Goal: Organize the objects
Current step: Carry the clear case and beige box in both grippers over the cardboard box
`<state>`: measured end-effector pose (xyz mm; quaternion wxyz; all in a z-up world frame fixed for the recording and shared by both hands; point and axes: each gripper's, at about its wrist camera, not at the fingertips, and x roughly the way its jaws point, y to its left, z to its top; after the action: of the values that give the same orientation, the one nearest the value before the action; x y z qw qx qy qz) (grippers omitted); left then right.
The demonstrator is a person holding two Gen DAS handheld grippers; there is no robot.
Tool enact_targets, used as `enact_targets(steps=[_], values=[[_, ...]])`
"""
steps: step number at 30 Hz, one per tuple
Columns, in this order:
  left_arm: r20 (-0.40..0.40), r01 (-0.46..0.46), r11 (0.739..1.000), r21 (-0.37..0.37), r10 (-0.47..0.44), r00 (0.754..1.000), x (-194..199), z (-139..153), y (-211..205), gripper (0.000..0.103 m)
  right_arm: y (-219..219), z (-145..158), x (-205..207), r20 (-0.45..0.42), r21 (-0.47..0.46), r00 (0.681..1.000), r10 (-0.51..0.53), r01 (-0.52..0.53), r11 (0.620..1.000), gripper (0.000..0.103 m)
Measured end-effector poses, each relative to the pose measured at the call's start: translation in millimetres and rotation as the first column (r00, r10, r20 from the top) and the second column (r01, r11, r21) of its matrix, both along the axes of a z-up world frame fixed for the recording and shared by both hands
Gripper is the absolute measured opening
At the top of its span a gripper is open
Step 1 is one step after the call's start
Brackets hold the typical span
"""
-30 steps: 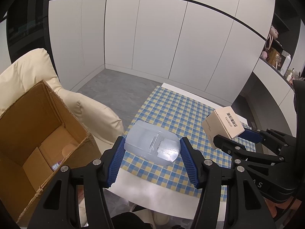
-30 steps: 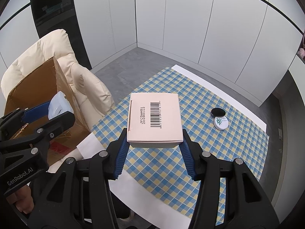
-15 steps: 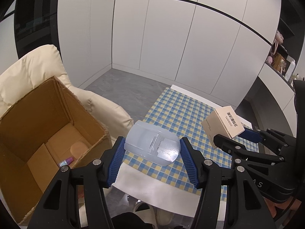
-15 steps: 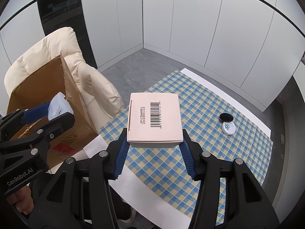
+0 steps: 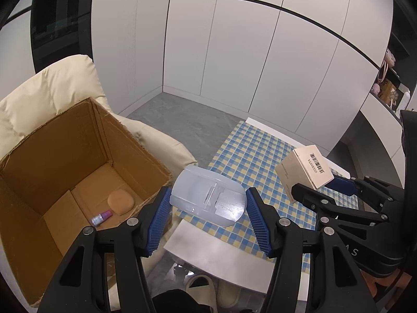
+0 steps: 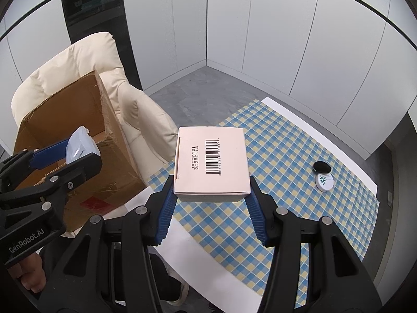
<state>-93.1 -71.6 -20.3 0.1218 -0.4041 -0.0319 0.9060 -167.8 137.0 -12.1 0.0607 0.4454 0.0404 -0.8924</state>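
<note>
My left gripper point(image 5: 207, 202) is shut on a clear plastic case point(image 5: 207, 197), held in the air by the near right corner of an open cardboard box point(image 5: 65, 156). In the right wrist view that case point(image 6: 81, 146) shows at the left, over the box point(image 6: 67, 114). My right gripper point(image 6: 211, 195) is shut on a pale pink carton with a barcode point(image 6: 211, 163), held above the checked tablecloth point(image 6: 286, 156). The same carton point(image 5: 303, 169) appears at the right of the left wrist view. On the box floor lie a tan oval pad point(image 5: 121, 202) and a small purple bottle point(image 5: 101, 217).
The box rests on a cream armchair point(image 5: 47, 91). A round white compact with its black lid point(image 6: 323, 176) lies on the cloth at the far right. White cupboard doors point(image 5: 234, 52) line the walls, and shelves with small items point(image 5: 391, 91) stand at the right. Slippered feet point(image 5: 208, 289) show below.
Both grippers have shifted left toward the cardboard box with their loads. More of the box interior shows, with the pad and bottle on its floor. Neither grip has altered.
</note>
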Motion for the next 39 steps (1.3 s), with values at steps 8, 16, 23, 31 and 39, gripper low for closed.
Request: enact_targets(steps=[8,16,23,31,39], values=[[-0.002,-0.035,0.999,0.005,0.035,0.999,0,0,-21,0.059,-20,1,-3,-0.004,0.006,0.999,0.035,-0.035,0.999,0.054],[-0.003,-0.072,0.997,0.009,0.072,0.997,4,1,-43,0.059,-43,2,-5,-0.006,0.007,0.998,0.066,-0.066,0.998,0.054],[-0.001,-0.105,0.994,0.012,0.105,0.995,6,0,-59,0.059,-61,1,-5,-0.007,0.011,0.995,0.097,-0.097,0.995,0.054],[-0.007,-0.132,0.991,0.009,0.132,0.991,9,3,-71,0.059,-77,1,-5,-0.01,0.013,0.993,0.121,-0.12,0.993,0.054],[-0.006,-0.169,0.986,0.009,0.169,0.986,13,3,-88,0.059,-94,2,-4,-0.02,0.014,0.988,0.156,-0.156,0.988,0.054]])
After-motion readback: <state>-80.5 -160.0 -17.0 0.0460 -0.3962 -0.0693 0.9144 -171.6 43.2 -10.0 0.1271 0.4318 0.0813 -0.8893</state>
